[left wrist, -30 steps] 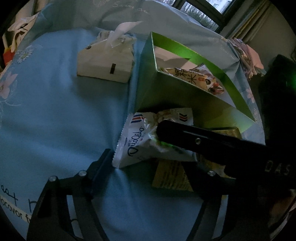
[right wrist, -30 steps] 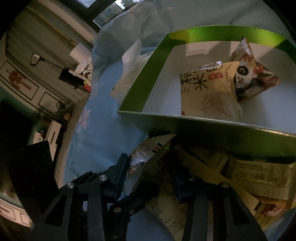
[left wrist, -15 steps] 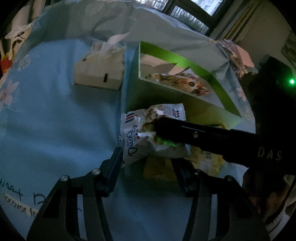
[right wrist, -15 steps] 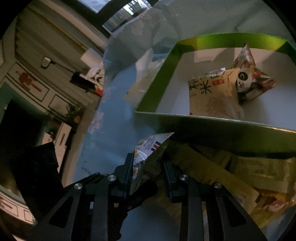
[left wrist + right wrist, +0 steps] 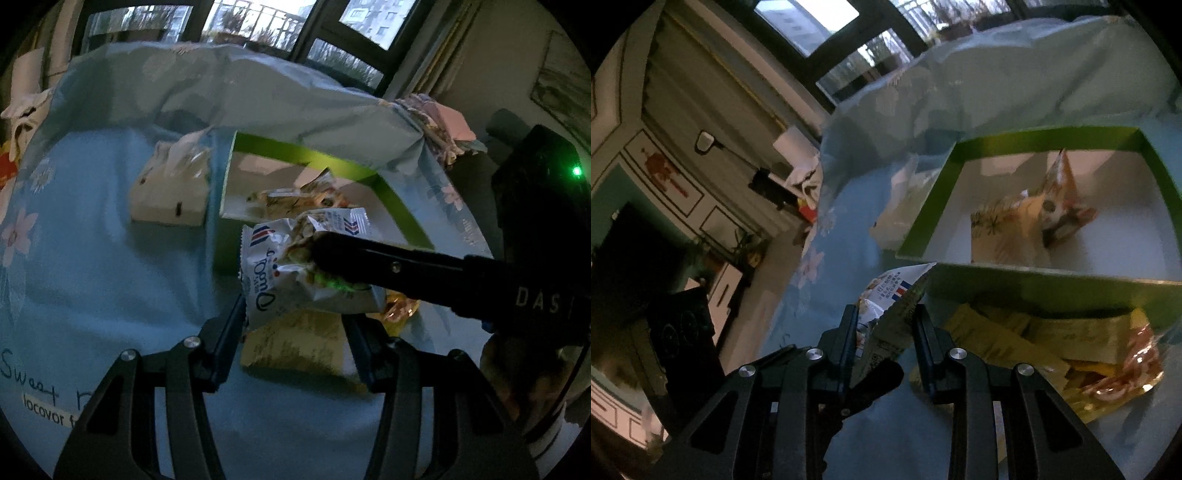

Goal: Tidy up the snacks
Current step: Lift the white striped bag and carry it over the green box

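Snack packet (image 5: 295, 269) half hidden by right tongs (image 5: 886, 328); print blurred.

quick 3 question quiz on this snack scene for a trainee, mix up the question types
1. True or false: the green box is empty.
2. What is clamped in the right hand-held gripper?
3. Where do the yellow packets lie? A inside the box; B on the blue cloth in front of the box; C on top of the box rim.

Key
1. False: snack packets lie in it.
2. The white snack packet; the jaws have just been closing with it between them.
3. B
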`<state>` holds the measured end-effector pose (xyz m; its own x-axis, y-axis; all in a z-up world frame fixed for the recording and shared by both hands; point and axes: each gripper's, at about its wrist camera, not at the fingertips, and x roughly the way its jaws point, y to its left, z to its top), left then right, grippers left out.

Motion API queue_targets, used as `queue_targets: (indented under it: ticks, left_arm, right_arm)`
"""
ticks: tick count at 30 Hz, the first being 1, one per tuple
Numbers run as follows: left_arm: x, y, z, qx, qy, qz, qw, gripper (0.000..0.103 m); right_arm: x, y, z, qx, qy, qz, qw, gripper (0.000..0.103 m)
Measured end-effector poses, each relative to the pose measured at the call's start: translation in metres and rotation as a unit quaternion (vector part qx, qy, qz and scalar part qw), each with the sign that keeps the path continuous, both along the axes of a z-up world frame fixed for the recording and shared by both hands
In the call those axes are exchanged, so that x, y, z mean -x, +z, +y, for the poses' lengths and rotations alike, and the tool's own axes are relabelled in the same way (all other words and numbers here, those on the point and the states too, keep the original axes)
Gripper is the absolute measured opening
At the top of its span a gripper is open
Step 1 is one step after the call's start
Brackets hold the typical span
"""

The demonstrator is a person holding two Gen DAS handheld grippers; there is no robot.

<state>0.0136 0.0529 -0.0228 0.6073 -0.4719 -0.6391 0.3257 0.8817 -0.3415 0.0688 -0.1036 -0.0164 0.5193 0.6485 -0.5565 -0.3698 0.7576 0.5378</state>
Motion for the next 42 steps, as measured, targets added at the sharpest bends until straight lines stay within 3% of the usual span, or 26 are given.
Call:
queue_targets:
  ticks: [11, 23, 31, 42]
  left_arm:
    - [-0.027, 0.035, -0.041, 0.004, -0.038, -0.048, 0.9981, 0.054]
    - [-0.066, 0.051, -0.091, 0.004, -0.090, -0.072, 0.9933, 0.054]
    - [-0.087, 0.047, -0.110, 0.017, -0.108, -0.075, 0.9913, 0.054]
    - [-0.113, 0.029, -0.122, 0.022, -0.108, -0.048, 0.9927, 0.054]
  right_arm:
    - [-0.005, 0.040, -0.044, -0.006, -0.049, -0.056, 0.997, 0.031]
    - [-0.016, 0.063, -0.090, -0.003, -0.110, -0.084, 0.990, 0.031]
    - [-0.030, 0.064, -0.108, 0.012, -0.135, -0.093, 0.986, 0.031]
    - [-0.052, 0.046, -0.116, 0.020, -0.148, -0.078, 0.986, 0.031]
